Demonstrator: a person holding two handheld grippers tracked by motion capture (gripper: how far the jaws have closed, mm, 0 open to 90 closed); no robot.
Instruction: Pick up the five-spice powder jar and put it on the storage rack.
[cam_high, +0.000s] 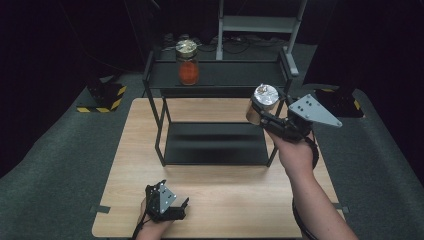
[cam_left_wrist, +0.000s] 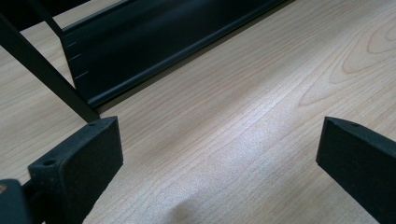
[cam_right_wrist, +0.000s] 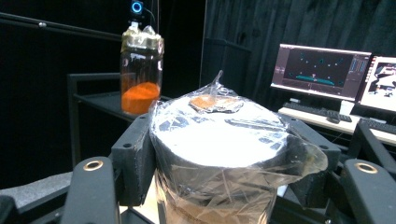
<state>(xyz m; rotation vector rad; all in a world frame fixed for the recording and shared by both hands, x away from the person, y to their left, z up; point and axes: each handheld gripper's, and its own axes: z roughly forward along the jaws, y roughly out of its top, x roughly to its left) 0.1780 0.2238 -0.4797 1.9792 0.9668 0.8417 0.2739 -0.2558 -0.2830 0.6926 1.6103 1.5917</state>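
Film-wrapped silver-lidded jar clamped in right gripper jaws, right-centre, raised toward black metal shelf; left gripper jaws open, idle on counter.

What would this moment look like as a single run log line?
right gripper: shut on wrapped jar, raised beside rack | left gripper: open, low over table | orange jar: top shelf

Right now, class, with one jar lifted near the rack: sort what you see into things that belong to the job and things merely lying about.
Part of the job:
- film-wrapped jar with silver lid, clamped in the right gripper
- glass jar of orange powder on the top shelf
- black metal two-tier rack
- left gripper, open, low over the wooden table

Lying about:
- computer monitors
- keyboard
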